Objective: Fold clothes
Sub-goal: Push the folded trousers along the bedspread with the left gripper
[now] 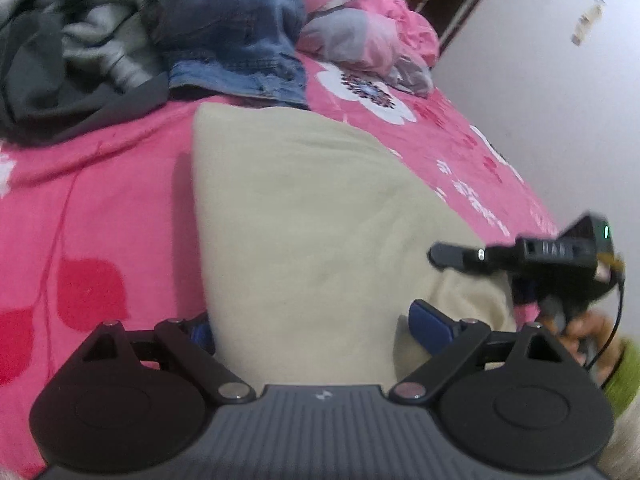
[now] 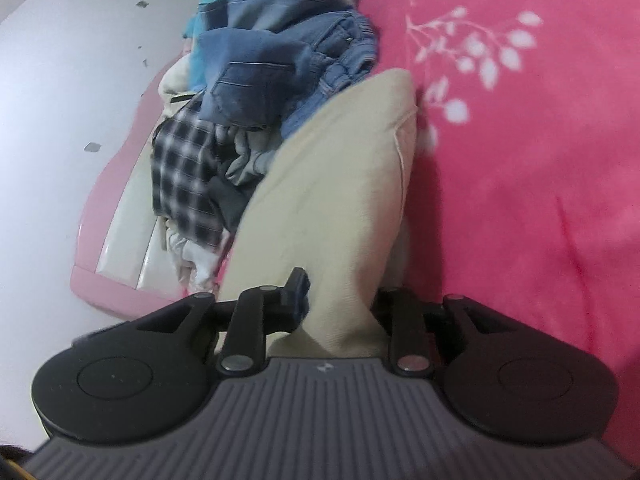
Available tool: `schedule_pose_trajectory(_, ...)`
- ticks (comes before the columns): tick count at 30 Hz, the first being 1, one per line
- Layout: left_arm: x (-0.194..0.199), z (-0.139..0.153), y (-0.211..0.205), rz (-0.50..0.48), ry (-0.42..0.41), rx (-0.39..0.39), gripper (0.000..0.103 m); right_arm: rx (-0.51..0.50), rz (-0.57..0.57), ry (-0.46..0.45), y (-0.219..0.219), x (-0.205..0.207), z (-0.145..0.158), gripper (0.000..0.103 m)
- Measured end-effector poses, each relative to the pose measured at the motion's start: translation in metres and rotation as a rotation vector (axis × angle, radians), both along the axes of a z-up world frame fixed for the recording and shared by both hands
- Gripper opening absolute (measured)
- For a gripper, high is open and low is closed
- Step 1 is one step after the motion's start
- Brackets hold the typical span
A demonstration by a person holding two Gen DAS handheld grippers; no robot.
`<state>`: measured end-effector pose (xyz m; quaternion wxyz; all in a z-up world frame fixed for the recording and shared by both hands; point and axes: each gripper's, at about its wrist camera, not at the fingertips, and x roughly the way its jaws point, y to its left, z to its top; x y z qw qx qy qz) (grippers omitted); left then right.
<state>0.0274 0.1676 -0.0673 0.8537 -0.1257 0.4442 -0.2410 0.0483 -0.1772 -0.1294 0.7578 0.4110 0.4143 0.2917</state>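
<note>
beige cloth flat on the pink bed

beige cloth (image 1: 320, 216) lies spread on the pink bedsheet (image 1: 100, 200), jeans (image 1: 236, 40) piled just behind. left gripper (image 1: 316, 330) is wide open with cloth between its fingers. right gripper (image 2: 340, 300) looks clamped on the cloth's edge.

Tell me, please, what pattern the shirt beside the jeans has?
A black-and-white check; the shirt shows best in the right wrist view.

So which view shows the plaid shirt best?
The right wrist view: the plaid shirt lies crumpled below the jeans, its check pattern clear. The left wrist view shows only a blurred black-and-white bundle at top left, probably the same shirt.
</note>
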Motion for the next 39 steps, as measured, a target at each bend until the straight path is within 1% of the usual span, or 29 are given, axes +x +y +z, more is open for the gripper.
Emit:
schedule_pose_trajectory(2, 0.006, 0.000, 0.006, 0.023, 0.021, -0.005, 0.090, 0.023, -0.015, -0.003, 0.000, 0.000, -0.005, 0.026)
schedule_pose_trajectory(8, 0.022, -0.005, 0.002, 0.024, 0.054, -0.004, 0.090, 0.033, -0.005, -0.007, 0.004, 0.004, -0.008, 0.027)
schedule_pose_trajectory(14, 0.037, -0.010, -0.002, 0.024, 0.085, -0.002, 0.091, 0.055, -0.012, -0.010, -0.002, 0.001, -0.013, 0.025)
schedule_pose_trajectory(23, 0.035, -0.011, -0.010, 0.008, 0.064, 0.036, 0.092, 0.078, -0.021, 0.017, 0.004, 0.017, -0.018, 0.026)
schedule_pose_trajectory(30, 0.033, -0.011, -0.016, -0.004, 0.047, 0.066, 0.092, 0.065, -0.007, 0.024, 0.005, 0.018, -0.017, 0.025)
schedule_pose_trajectory(37, 0.028, -0.010, -0.023, -0.001, 0.019, 0.114, 0.093, -0.003, 0.049, -0.005, 0.009, 0.014, -0.012, 0.025)
schedule_pose_trajectory(39, 0.027, -0.009, -0.024, 0.001, 0.010, 0.128, 0.094, -0.010, 0.053, 0.001, 0.010, 0.015, -0.012, 0.025)
